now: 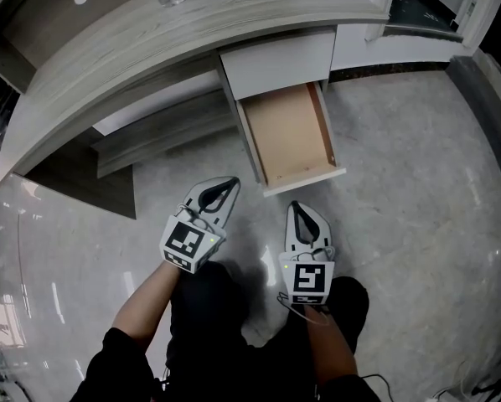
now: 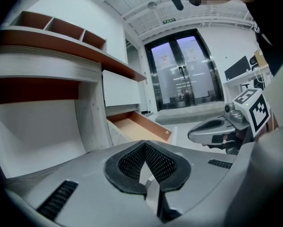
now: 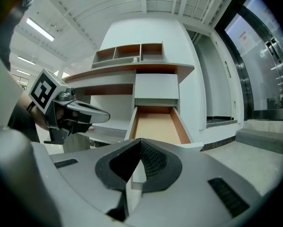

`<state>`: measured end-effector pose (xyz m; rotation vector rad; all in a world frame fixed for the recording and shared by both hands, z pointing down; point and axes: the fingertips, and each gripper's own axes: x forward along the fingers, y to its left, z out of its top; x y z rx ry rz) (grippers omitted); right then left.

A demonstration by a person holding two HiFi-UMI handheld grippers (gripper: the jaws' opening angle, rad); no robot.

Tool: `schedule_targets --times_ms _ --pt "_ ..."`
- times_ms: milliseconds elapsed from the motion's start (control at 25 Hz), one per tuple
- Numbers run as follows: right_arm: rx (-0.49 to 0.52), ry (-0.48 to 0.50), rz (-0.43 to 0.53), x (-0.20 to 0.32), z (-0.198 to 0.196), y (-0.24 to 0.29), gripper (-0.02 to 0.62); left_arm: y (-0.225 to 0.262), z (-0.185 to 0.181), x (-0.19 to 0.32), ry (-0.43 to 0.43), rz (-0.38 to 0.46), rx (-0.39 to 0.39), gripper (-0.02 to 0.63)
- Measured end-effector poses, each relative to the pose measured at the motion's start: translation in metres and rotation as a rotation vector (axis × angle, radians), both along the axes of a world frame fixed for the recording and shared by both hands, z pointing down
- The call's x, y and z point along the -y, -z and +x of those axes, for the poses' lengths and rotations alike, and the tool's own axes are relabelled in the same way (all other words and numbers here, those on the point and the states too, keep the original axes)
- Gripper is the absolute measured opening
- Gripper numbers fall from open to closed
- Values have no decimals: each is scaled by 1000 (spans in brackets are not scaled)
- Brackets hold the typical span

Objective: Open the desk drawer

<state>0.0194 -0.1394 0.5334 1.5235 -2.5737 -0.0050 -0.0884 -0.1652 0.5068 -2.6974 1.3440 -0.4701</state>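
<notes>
Both claws are pinched shut on nothing: your left gripper [image 1: 229, 184] and right gripper [image 1: 296, 209] hang over the floor, close to your legs. Desk drawer [image 1: 288, 132] lies ahead of them, already pulled out from under the desk's [image 1: 192, 23] front edge near its right end, long axis running straight away from you. Right gripper is nearer, its tip near the drawer's front panel but apart. Left tip angles toward the front-left corner. Both sit about level, noses slightly down. Opening looks done.

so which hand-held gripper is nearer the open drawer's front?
Right. The right hand-held gripper points straight at the drawer front, close; the left hand-held gripper sits off its corner.
</notes>
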Motion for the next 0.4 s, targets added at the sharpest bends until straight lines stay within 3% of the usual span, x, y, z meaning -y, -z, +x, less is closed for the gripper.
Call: schedule_targets --times_ms 400 --pt "10 7 10 -1 -3 3 5 -1 5 -5 -15 -5 14 5"
